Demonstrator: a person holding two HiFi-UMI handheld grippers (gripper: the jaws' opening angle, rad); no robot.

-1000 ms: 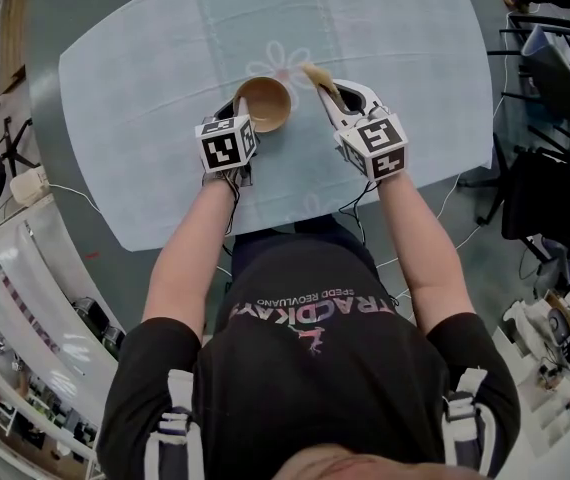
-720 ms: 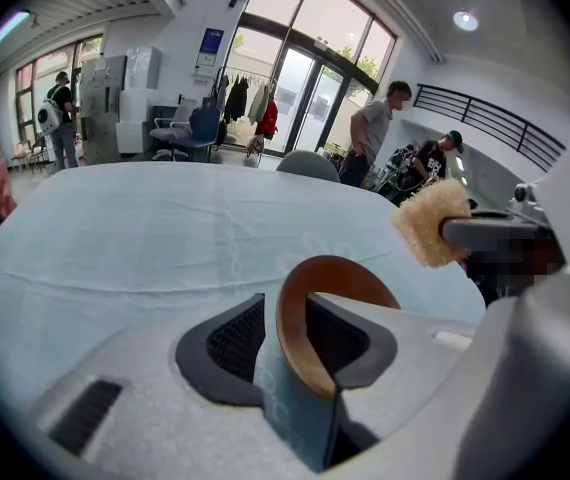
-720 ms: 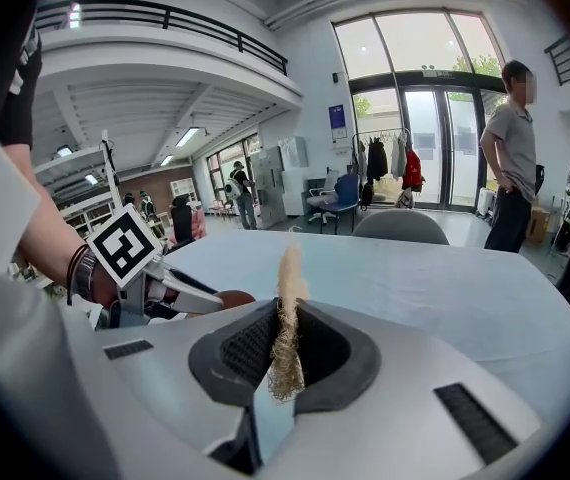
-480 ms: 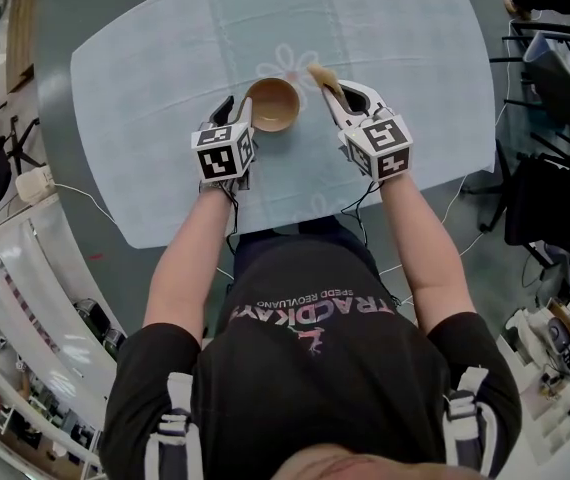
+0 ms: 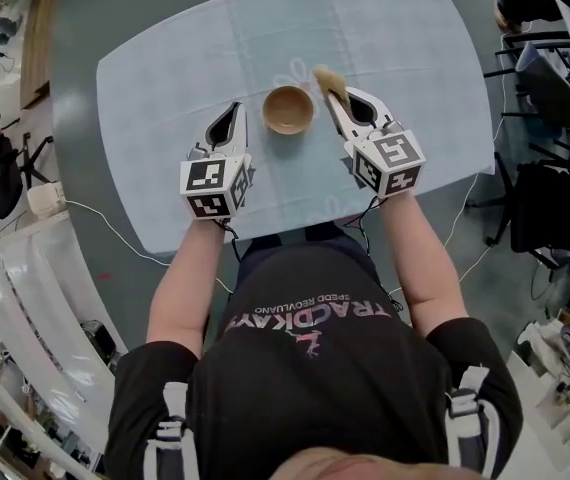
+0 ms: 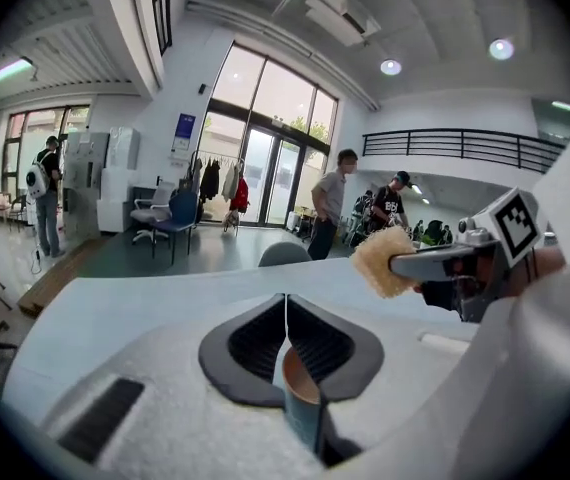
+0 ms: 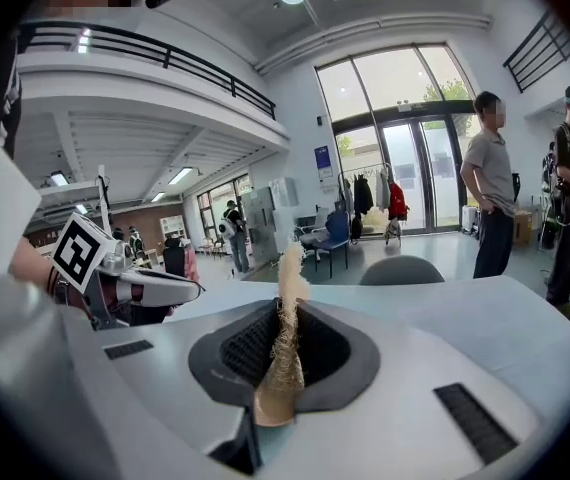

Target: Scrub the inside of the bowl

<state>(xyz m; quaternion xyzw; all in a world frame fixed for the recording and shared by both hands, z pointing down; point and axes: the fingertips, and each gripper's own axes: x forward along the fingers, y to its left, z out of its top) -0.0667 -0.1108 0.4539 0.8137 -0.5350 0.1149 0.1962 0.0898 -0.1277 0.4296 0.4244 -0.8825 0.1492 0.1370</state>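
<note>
Brown bowl (image 5: pixel 289 109), beige sponge (image 5: pixel 325 80), pale blue tablecloth (image 5: pixel 165 78)

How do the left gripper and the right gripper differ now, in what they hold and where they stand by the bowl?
The right gripper is shut on a sponge; the left gripper is shut on nothing. The right gripper stands close beside the bowl; the left gripper stands farther off, on its other side. Both point away from the person, and neither reaches into the bowl.
</note>
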